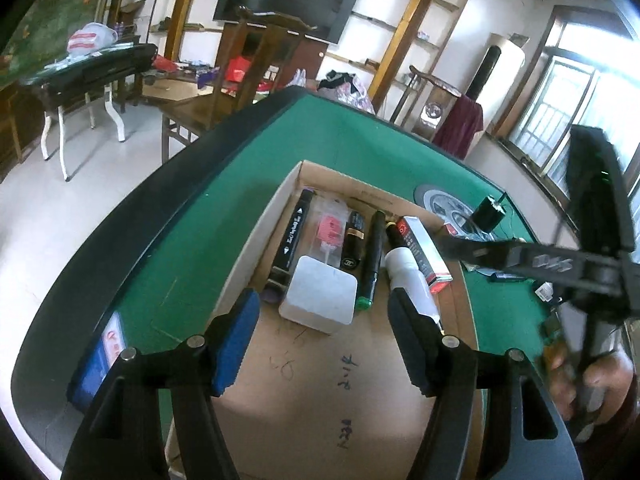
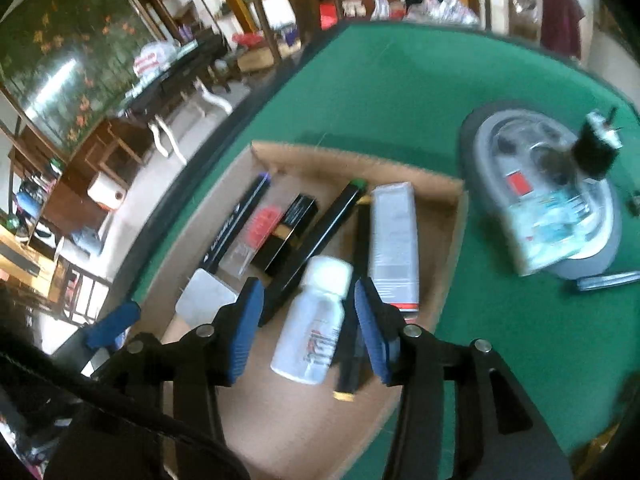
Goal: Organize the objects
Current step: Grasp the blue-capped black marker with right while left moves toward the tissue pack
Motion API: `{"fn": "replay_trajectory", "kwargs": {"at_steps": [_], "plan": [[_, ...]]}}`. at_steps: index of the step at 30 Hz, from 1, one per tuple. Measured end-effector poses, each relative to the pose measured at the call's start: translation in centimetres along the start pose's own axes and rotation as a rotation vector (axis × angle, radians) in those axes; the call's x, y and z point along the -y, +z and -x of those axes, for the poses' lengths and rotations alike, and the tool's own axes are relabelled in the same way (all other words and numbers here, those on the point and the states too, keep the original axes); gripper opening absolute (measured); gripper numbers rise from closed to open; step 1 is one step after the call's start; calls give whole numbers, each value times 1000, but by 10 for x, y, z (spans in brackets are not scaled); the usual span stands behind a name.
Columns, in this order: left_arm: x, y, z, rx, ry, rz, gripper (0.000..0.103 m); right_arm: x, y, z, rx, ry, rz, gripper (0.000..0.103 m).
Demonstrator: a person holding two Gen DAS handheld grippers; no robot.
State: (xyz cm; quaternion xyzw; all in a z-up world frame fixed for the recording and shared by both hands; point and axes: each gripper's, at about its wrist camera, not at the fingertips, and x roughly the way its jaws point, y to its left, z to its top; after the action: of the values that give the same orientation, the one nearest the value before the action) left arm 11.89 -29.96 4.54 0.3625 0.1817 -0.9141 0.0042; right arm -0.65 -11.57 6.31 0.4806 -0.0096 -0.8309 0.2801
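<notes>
A shallow cardboard tray [image 1: 320, 392] lies on the green table [image 1: 224, 208]. In it lie a long black marker [image 1: 290, 236], a clear packet with a red label [image 1: 329, 232], a black lipstick [image 1: 353, 240], a green-ended pen [image 1: 370, 260], a white bottle [image 1: 408, 276], a silver and red box [image 1: 426, 252] and a white block [image 1: 320, 298]. My left gripper [image 1: 320, 340] is open above the tray's near half. My right gripper [image 2: 308, 324] is open, its pads on either side of the white bottle [image 2: 314, 320], not touching it.
A grey round disc with a clear cover [image 2: 540, 188] sits on the table right of the tray, a small black motor [image 2: 594, 152] on it. A pen [image 2: 604, 280] lies near it. A blue box [image 1: 100, 364] sits at the table's left rim.
</notes>
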Motion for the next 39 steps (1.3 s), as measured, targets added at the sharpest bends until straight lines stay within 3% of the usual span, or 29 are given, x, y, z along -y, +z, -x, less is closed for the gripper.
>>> {"fn": "replay_trajectory", "kwargs": {"at_steps": [4,9,14,18,24,27,30,34,39], "plan": [[8,-3,13,46,-52,-7,60,37,-10,43,82,-102,-9,66],[32,-4,17,49,-171,-45,61,123,-16,75,99,-237,-173,67],[64,-10,14,25,-238,-91,61,216,-10,73,53,-263,-366,67],[84,-15,13,0,-251,-136,61,248,3,59,27,-273,-416,67],[98,-18,14,-23,-255,-137,61,260,17,25,-39,-170,-431,69],[105,-20,14,-22,-252,-150,61,244,16,23,-71,-157,-386,71],[109,-17,12,-23,-255,-162,61,224,1,24,-119,-65,-356,72],[116,-15,1,-54,-255,-161,60,187,-20,26,-166,-43,-241,72],[139,-7,-8,-50,-231,-231,61,155,-25,18,-161,-190,-75,67]]}}
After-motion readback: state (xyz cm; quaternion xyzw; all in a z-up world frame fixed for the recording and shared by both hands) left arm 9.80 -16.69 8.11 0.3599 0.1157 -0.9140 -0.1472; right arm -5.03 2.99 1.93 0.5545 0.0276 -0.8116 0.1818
